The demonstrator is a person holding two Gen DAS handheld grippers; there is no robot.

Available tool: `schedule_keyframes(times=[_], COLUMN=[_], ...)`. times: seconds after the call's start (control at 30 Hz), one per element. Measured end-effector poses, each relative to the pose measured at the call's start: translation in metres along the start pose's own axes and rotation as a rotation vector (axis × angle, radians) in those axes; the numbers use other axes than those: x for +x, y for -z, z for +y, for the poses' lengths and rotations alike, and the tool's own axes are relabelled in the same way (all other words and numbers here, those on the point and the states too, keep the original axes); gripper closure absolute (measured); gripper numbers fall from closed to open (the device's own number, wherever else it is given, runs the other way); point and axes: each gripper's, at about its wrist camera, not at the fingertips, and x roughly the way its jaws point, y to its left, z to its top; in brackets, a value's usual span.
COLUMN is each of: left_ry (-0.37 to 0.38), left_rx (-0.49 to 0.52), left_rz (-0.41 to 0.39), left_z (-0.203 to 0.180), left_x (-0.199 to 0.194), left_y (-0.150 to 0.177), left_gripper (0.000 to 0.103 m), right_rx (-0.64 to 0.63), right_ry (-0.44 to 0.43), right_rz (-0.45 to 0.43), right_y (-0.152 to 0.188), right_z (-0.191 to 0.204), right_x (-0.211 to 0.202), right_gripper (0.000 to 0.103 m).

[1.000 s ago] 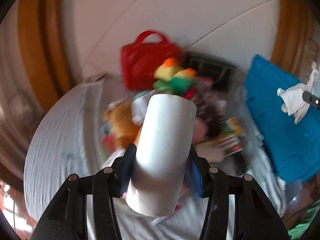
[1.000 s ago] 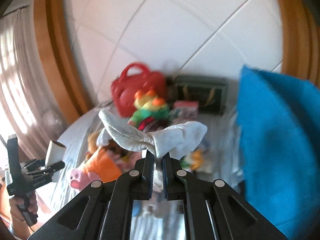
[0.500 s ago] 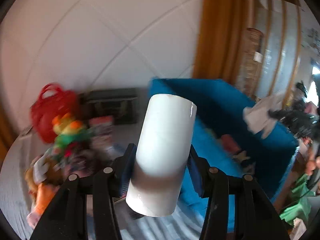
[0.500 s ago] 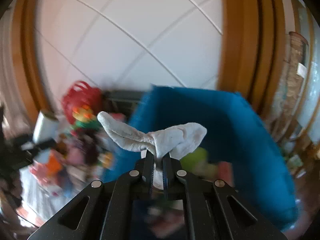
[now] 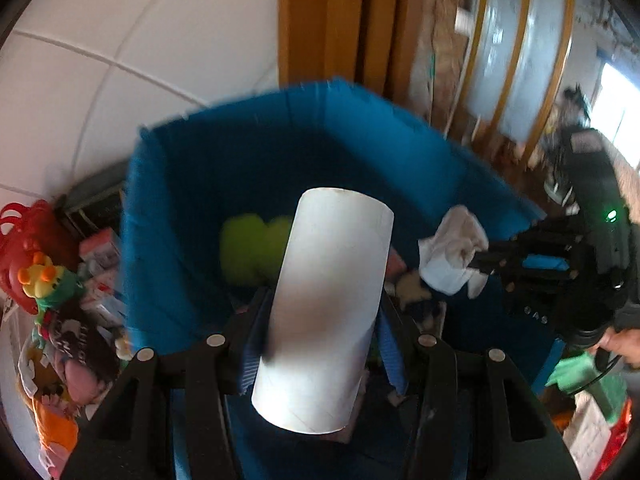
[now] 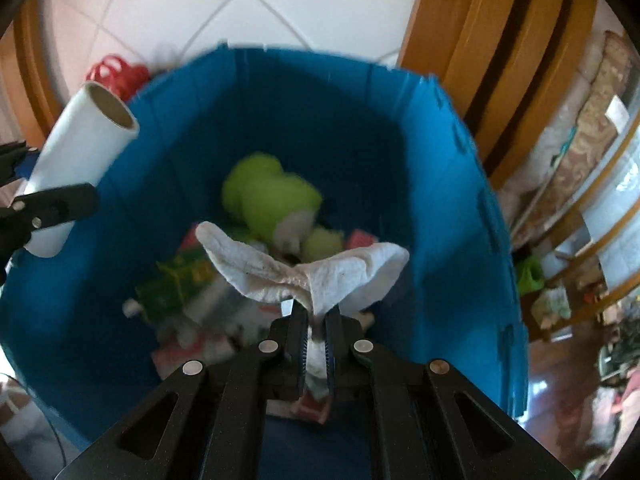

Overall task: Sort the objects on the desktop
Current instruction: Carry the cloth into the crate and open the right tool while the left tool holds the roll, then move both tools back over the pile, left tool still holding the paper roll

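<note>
Left gripper point(image 5: 320, 320) is clenched on a white cardboard tube point(image 5: 324, 308) — jaws pressing its lower half from both sides, tube tilted slightly, open end away from the camera. In the right wrist view the same tube point(image 6: 76, 168) sits at the left rim of the blue bin point(image 6: 460, 184), over the bin's edge, its hollow brown-lined end pointing up and right.

Right gripper point(image 6: 316, 344) is closed tight on a crumpled white paper towel point(image 6: 308, 272); the towel fans out to both sides above the fingertips and is soiled with dark specks along one fold. From the left wrist view the towel point(image 5: 452, 252) hangs over the right side of the bin point(image 5: 168, 208), held by the right gripper point(image 5: 480, 260).

Bin contents, seen below both grippers: a lime-green plush toy point(image 6: 272, 200) toward the far wall, a green printed box point(image 6: 176, 284) to its left, pink and white packaging beneath — details blurred.

Outside the bin, left wrist view: a red bag point(image 5: 24, 240), a small multicolour plush figure point(image 5: 44, 280), mixed clutter below it. White tiled wall point(image 5: 120, 40) behind; wooden door frame point(image 5: 340, 20) to its right.
</note>
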Motion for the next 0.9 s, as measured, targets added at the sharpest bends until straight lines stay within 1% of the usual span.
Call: schedule_keyframes(times=[0.1,0.2,0.3,0.37,0.4,0.43,0.47,0.5,0.53,0.57,0.6,0.63,0.67,0.7,0.77,0.9], left_ry=[0.001,-0.001,-0.013,-0.035,-0.043,-0.046,-0.051,-0.058,-0.063,-0.069,-0.079,-0.085,-0.088,-0.088,-0.089,-0.096], left_rx=[0.008,0.023,0.034,0.053,0.058,0.061,0.065,0.067,0.069,0.073,0.081,0.084,0.085,0.084,0.077,0.07], left_rz=[0.081,0.124,0.126,0.106,0.098,0.092,0.088,0.082,0.074,0.066,0.058,0.054,0.051,0.047,0.034,-0.009], left_z=[-0.015,-0.024,-0.031,-0.035,-0.037,-0.039,-0.041,-0.043,-0.044,-0.044,-0.044,-0.044,-0.045,-0.044,-0.043,-0.041], left_x=[0.021,0.032,0.038,0.035,0.037,0.036,0.035,0.034,0.033,0.033,0.031,0.031,0.03,0.029,0.026,0.014], left_y=[0.001,0.002,0.003,0.001,-0.001,-0.002,-0.002,-0.002,-0.002,-0.002,-0.003,-0.002,-0.002,-0.001,0.0,0.003], left_gripper=[0.054,0.053,0.054,0.053,0.053,0.051,0.048,0.039,0.033,0.032,0.03,0.03,0.03,0.03,0.03,0.03], right_rx=[-0.021,-0.046,-0.057,-0.053,-0.049,-0.054,-0.058,-0.057,-0.051,-0.051,-0.053,-0.057,-0.057,-0.056,-0.054,-0.043], right_ry=[0.004,0.02,0.03,0.024,0.019,0.032,0.053,0.062,0.05,0.051,0.058,0.065,0.065,0.064,0.066,0.065], right_rz=[0.057,0.093,0.107,0.113,0.109,0.105,0.101,0.099,0.099,0.094,0.089,0.084,0.082,0.079,0.07,0.063], right_y=[0.008,0.015,0.018,0.017,0.017,0.016,0.015,0.014,0.013,0.013,0.013,0.013,0.013,0.013,0.013,0.015], right_z=[-0.009,-0.016,-0.022,-0.025,-0.026,-0.026,-0.026,-0.026,-0.027,-0.027,-0.026,-0.025,-0.024,-0.024,-0.023,-0.021], right_x=[0.015,0.026,0.033,0.035,0.034,0.034,0.034,0.033,0.032,0.031,0.029,0.028,0.027,0.026,0.023,0.017], right_gripper=[0.095,0.095,0.095,0.094,0.092,0.088,0.074,0.057,0.049,0.036,0.027,0.022,0.014,0.007,0.0,0.0])
